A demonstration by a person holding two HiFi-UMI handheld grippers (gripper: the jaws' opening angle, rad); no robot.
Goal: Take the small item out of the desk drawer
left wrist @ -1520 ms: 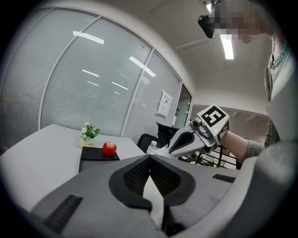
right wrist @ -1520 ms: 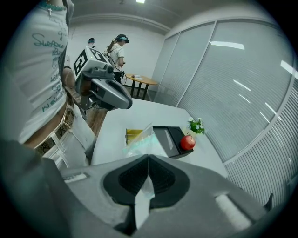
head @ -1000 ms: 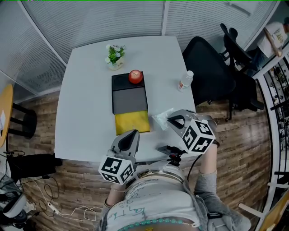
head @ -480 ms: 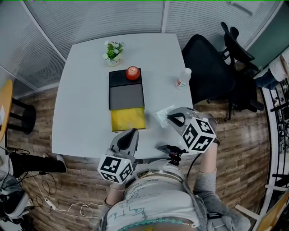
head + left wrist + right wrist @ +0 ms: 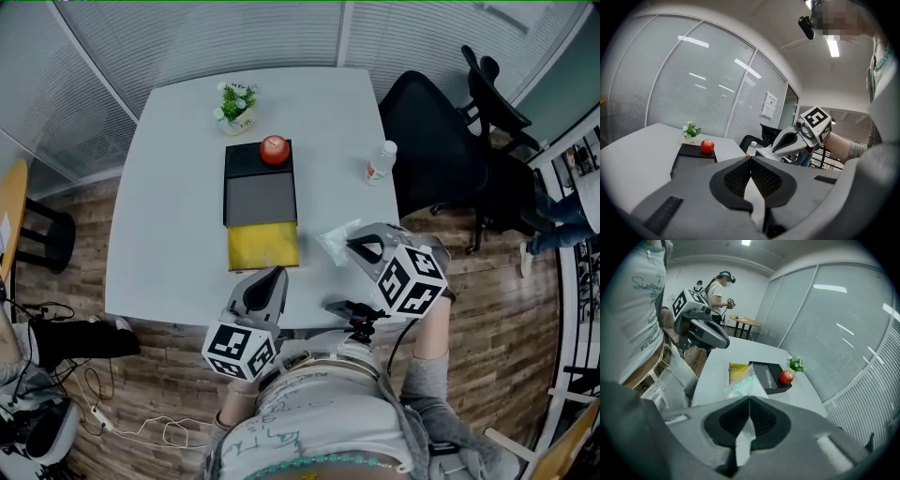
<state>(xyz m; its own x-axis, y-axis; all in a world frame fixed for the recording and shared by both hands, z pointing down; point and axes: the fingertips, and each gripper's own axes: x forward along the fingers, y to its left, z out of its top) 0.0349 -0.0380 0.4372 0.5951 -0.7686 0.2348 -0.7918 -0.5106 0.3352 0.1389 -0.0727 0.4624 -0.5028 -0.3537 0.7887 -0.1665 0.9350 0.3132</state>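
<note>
One clear plastic bag (image 5: 336, 240) is clamped in the right hand-held gripper (image 5: 354, 246) and sticks out ahead of its closed jaws, just right of the pulled-out yellow drawer (image 5: 263, 247) of the black drawer box (image 5: 260, 192) on the counter (image 5: 169, 187). The left hand-held gripper (image 5: 275, 278), jaws pressed together on nothing, hangs just in front of that drawer.

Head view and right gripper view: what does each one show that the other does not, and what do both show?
Only the head view: bottle, chair. Only the right gripper view: ceiling light, and the right gripper seen from behind, its jaws shut on the bag. Both: that bag, apple, tray, plant, left gripper.
</note>
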